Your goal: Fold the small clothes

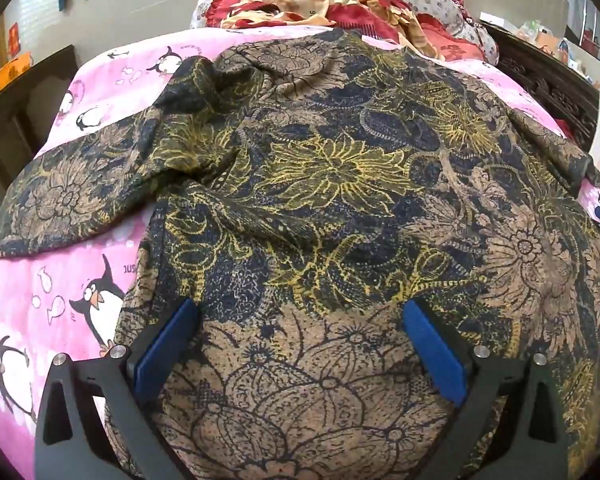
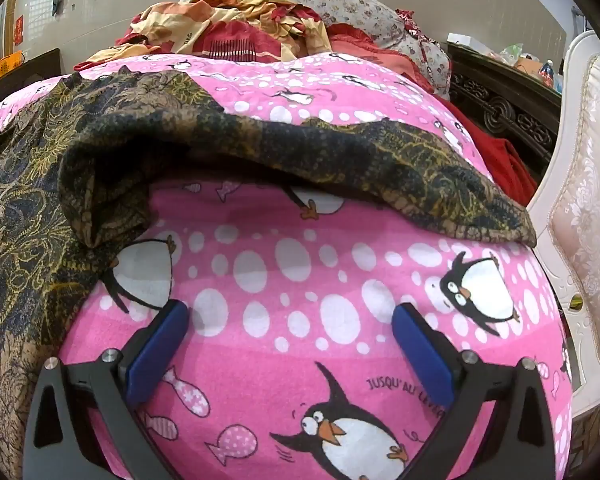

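A dark shirt with a tan, navy and yellow flower print (image 1: 332, 184) lies spread on a pink penguin bedspread (image 1: 40, 304). My left gripper (image 1: 300, 312) hangs open over the shirt's lower body, nothing between its blue pads (image 1: 168, 344). In the right wrist view the same shirt (image 2: 40, 200) fills the left side, and one sleeve (image 2: 400, 164) stretches right across the bedspread (image 2: 292, 280). My right gripper (image 2: 290, 316) stands open above bare bedspread, below that sleeve and apart from it.
A heap of red and cream bedding (image 1: 324, 4) and a floral pillow (image 2: 340, 4) lie at the head of the bed. A dark carved bed frame (image 2: 500, 112) and a cream upholstered chair (image 2: 584, 200) stand on the right. A dark cabinet (image 1: 20, 92) sits on the left.
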`<action>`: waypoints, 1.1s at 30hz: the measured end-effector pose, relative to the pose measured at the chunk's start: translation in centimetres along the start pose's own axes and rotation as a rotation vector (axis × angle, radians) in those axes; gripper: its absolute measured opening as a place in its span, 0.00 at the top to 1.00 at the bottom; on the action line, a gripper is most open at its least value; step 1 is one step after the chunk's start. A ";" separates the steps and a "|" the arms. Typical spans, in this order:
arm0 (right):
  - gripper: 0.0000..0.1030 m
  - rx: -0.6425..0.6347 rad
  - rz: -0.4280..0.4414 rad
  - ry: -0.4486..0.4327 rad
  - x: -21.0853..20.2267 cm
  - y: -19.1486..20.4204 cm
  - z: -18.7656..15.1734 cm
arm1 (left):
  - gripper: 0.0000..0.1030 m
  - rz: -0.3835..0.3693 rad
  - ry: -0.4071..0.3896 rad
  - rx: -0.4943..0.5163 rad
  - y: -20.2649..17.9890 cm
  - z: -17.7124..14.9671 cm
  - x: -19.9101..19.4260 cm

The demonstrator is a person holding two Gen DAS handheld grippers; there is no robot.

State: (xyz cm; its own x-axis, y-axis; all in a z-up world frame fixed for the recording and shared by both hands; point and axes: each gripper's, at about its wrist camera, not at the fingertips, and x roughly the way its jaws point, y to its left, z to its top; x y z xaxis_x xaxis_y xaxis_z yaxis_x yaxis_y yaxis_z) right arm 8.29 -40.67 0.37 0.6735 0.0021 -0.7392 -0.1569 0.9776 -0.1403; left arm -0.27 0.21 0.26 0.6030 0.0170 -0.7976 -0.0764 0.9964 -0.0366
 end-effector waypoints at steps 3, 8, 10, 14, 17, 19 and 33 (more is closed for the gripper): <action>0.00 0.000 0.000 0.000 0.0 0.0 0.0 | 0.14 -0.001 -0.001 -0.001 0.0 0.0 0.0; 0.00 0.000 0.001 0.000 0.0 0.0 0.0 | 0.14 -0.002 -0.001 -0.001 0.0 -0.1 0.0; 0.00 0.000 0.000 0.000 0.0 0.0 0.0 | 0.14 -0.002 -0.001 -0.001 0.0 -0.1 0.0; 0.00 0.000 0.000 0.000 0.0 0.0 0.0 | 0.14 -0.002 -0.002 -0.002 0.0 -0.1 0.0; 0.00 0.000 0.000 0.000 0.0 0.0 0.0 | 0.14 -0.001 -0.001 0.000 0.0 -0.1 0.0; 0.00 0.000 0.000 0.000 0.0 0.0 0.0 | 0.14 0.000 0.000 0.000 0.2 -0.1 -0.1; 0.00 0.068 -0.011 0.061 0.1 -0.2 0.1 | 0.14 0.002 0.003 0.003 -0.5 0.1 0.4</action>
State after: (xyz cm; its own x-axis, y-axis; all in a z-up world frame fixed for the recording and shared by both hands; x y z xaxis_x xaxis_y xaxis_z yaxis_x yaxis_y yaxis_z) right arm 8.41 -40.80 0.41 0.6296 -0.0191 -0.7767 -0.0993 0.9895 -0.1049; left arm 0.09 -0.27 0.02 0.6002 0.0182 -0.7996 -0.0752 0.9966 -0.0337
